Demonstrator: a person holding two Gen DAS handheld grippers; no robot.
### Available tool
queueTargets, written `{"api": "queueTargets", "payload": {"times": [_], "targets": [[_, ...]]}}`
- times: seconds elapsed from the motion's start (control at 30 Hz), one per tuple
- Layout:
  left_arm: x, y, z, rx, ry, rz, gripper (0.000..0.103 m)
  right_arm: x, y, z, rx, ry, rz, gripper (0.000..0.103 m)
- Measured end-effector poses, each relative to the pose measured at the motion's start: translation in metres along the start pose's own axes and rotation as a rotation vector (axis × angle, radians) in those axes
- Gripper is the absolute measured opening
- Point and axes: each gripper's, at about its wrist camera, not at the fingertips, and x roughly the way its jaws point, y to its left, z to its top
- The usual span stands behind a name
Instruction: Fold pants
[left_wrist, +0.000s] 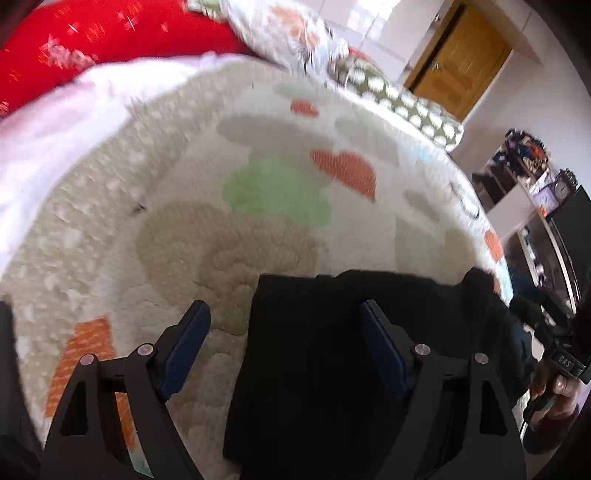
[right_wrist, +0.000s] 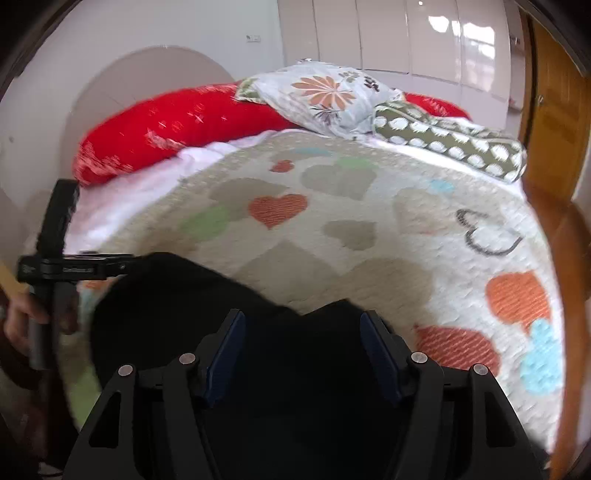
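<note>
The black pants (left_wrist: 332, 350) lie folded on the heart-patterned quilt (left_wrist: 258, 229), low in the left wrist view. My left gripper (left_wrist: 284, 306) is open and straddles the pants' left edge, one finger over the quilt and the other over the black cloth. In the right wrist view the pants (right_wrist: 177, 295) fill the lower middle. My right gripper (right_wrist: 303, 317) hangs open over them, its blue pads (right_wrist: 229, 343) apart with dark cloth showing between them. Each view catches the other gripper at its edge, held in a hand (left_wrist: 554, 387).
A red bolster (right_wrist: 166, 125), a floral pillow (right_wrist: 325, 96) and a green dotted bolster (right_wrist: 454, 144) lie at the head of the bed. A wooden door (left_wrist: 461, 62) stands beyond. Shelves with a dark screen (left_wrist: 569, 229) stand past the bed's right edge.
</note>
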Motion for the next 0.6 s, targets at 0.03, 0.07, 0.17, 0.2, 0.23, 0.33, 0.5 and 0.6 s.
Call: {"api": "queueTargets", "payload": {"times": [0.03,0.07,0.17,0.2,0.23,0.33,0.5,0.6], "targets": [[0.005,-0.001,0.001,0.005,0.002,-0.022,0.083,0.002,-0.007,-0.001,0.028,0.001,-0.010,0.074],[0.007,-0.002,0.001,0.013,0.003,-0.036,0.083,0.006,-0.016,-0.003,0.066,0.010,-0.022,0.077],[0.017,-0.013,0.001,0.064,0.011,-0.011,0.064,0.027,-0.041,-0.007,0.150,0.062,-0.015,0.078],[0.018,-0.020,0.001,0.091,0.011,-0.016,0.056,0.032,-0.046,-0.009,0.163,0.076,0.008,0.071],[0.017,-0.025,0.001,0.112,0.005,0.008,0.054,0.041,-0.049,-0.011,0.175,0.100,0.044,0.039],[0.011,-0.029,0.002,0.139,-0.011,0.027,0.044,0.044,-0.049,-0.011,0.153,0.097,0.047,0.009],[-0.008,-0.014,0.002,0.073,-0.071,0.018,0.041,0.033,-0.056,-0.004,0.207,0.006,0.055,0.008],[0.004,-0.012,-0.004,0.066,-0.070,0.059,0.042,0.063,-0.053,-0.007,0.194,0.081,0.020,0.008]]}}
